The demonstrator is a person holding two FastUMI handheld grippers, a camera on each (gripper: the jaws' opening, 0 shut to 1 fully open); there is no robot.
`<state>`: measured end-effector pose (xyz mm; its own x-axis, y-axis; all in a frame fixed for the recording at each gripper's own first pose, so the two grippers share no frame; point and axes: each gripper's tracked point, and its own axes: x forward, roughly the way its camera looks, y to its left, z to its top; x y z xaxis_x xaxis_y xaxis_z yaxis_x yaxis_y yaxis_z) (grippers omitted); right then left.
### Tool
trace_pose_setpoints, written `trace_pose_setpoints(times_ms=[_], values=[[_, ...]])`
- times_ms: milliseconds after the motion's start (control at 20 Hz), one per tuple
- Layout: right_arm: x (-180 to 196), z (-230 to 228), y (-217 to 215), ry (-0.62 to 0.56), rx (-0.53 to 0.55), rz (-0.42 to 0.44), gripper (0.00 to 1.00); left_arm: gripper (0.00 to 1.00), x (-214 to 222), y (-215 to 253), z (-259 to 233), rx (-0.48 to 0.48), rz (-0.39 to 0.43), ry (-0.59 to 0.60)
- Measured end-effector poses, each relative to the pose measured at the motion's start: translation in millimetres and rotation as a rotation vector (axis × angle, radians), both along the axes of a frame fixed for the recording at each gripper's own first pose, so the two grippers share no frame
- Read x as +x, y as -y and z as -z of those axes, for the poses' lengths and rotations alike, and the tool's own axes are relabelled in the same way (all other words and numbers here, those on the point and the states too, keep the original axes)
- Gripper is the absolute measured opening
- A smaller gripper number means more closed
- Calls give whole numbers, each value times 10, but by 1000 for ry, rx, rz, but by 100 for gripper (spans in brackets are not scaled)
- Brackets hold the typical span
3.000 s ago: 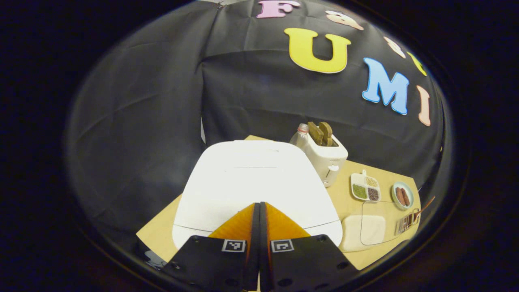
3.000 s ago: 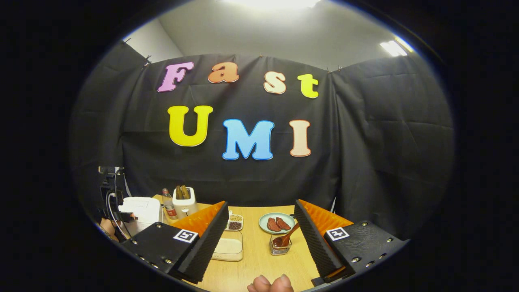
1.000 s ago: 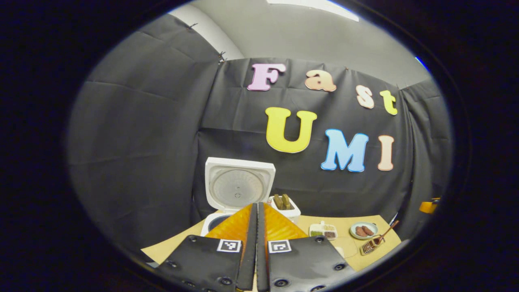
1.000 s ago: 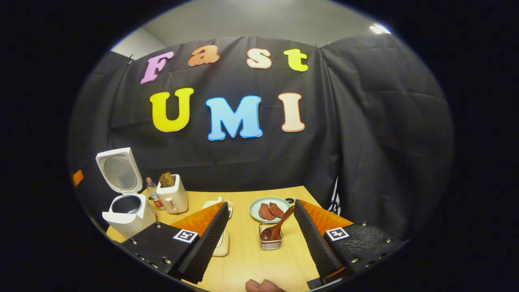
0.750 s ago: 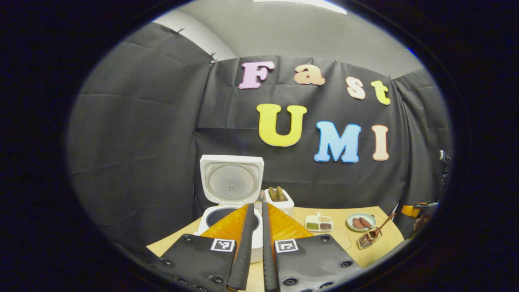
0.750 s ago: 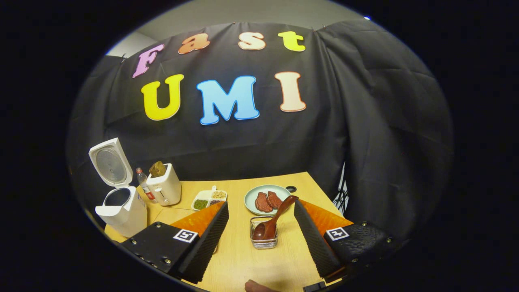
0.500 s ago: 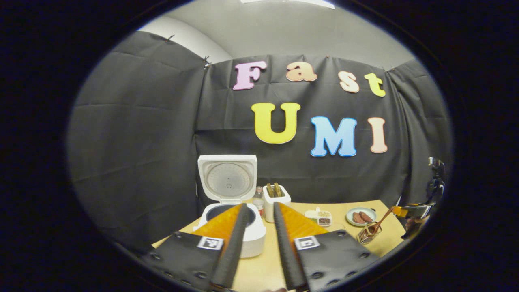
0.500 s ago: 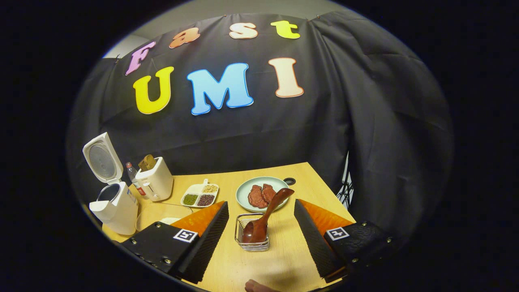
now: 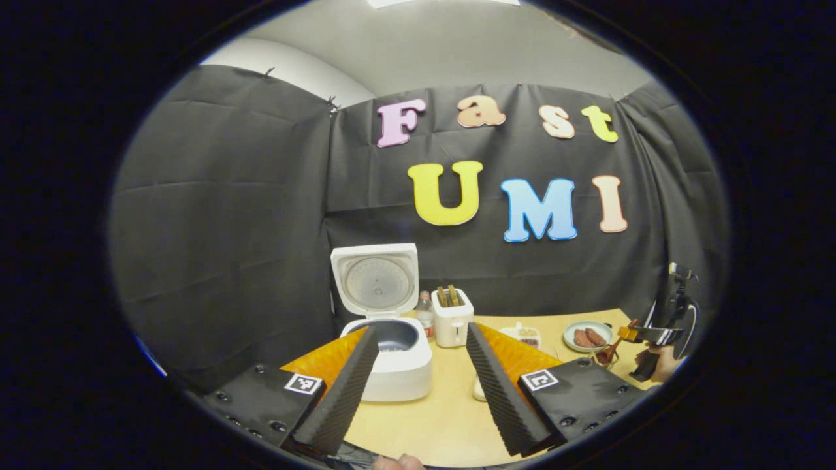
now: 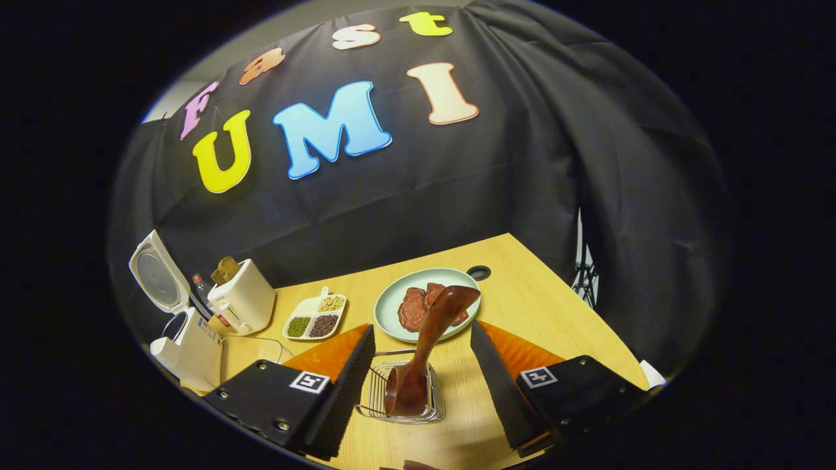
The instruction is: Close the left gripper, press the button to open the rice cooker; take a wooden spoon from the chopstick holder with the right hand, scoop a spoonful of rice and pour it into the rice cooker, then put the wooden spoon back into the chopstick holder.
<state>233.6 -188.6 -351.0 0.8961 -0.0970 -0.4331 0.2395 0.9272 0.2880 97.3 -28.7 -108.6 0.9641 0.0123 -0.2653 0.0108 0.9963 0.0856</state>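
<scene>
Far left on the wooden table [image 9: 450, 418] sits the rice cooker [image 9: 392, 356], lid flipped straight up so you can see the ribbed underside and the dark inner pot. The left gripper [image 9: 418, 391] hangs back from it with its 2 fingers spread wide, nothing between them, not touching the cooker. Right behind the cooker there's a small bottle [image 9: 425, 314], and just beside that a white toaster [image 9: 452, 318] with 2 slices poking out the top. Moving right in the right gripper view: a little divided dish [image 10: 315, 318] with green, pale and dark beans in separate sections, and a clear container [image 10: 251, 352] near the cooker, mostly hidden behind a finger, so I can't tell what's in it. Then a pale green plate [image 10: 392, 307] with 2 reddish slices of meat. In front of the plate is the wire chopstick holder [image 10: 401, 395], with the wooden spoon [image 10: 424, 352] standing bowl-down in it, handle leaning up and to the right over the plate. The right gripper [image 10: 418, 385] is wide apart too, 1 finger either side of the holder, gripping nothing and clear of the spoon.
</scene>
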Motion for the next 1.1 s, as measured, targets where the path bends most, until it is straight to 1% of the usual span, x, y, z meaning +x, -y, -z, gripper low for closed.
trace_pose_setpoints(times_ms=[150,200,400,450,550,600,650,700,750,800,850,950,1000,1100], values=[[114,153,-26,-17,51,-16,88,99,-101,27,68,-12,-12,-33],[154,191,-19,-19,60,-19,84,99,-133,19,81,-4,-14,-39],[242,289,0,-45,89,-10,85,98,-187,23,66,21,-19,-45],[251,335,86,-61,75,32,69,98,-198,29,82,22,-21,-48],[246,318,125,-63,88,43,39,98,-236,47,104,24,-20,-52],[233,345,90,-67,95,37,47,98,-256,64,127,31,-18,-59],[308,390,78,-66,94,29,47,98,-259,73,139,37,-14,-62],[229,297,98,-71,97,37,47,98,-255,90,139,42,-11,-62],[213,263,41,-73,106,22,21,98,-255,100,138,41,-10,-62],[240,322,8,-77,116,16,23,99,-266,105,138,37,-11,-62],[244,312,6,-75,122,17,16,99,-259,105,132,35,-11,-62],[250,278,-35,-72,141,11,16,99,-283,90,111,39,-13,-58],[214,231,-22,-63,147,11,13,99,-283,83,93,40,-14,-55],[188,138,-62,-47,156,3,12,98,-304,55,65,40,-19,-47]])
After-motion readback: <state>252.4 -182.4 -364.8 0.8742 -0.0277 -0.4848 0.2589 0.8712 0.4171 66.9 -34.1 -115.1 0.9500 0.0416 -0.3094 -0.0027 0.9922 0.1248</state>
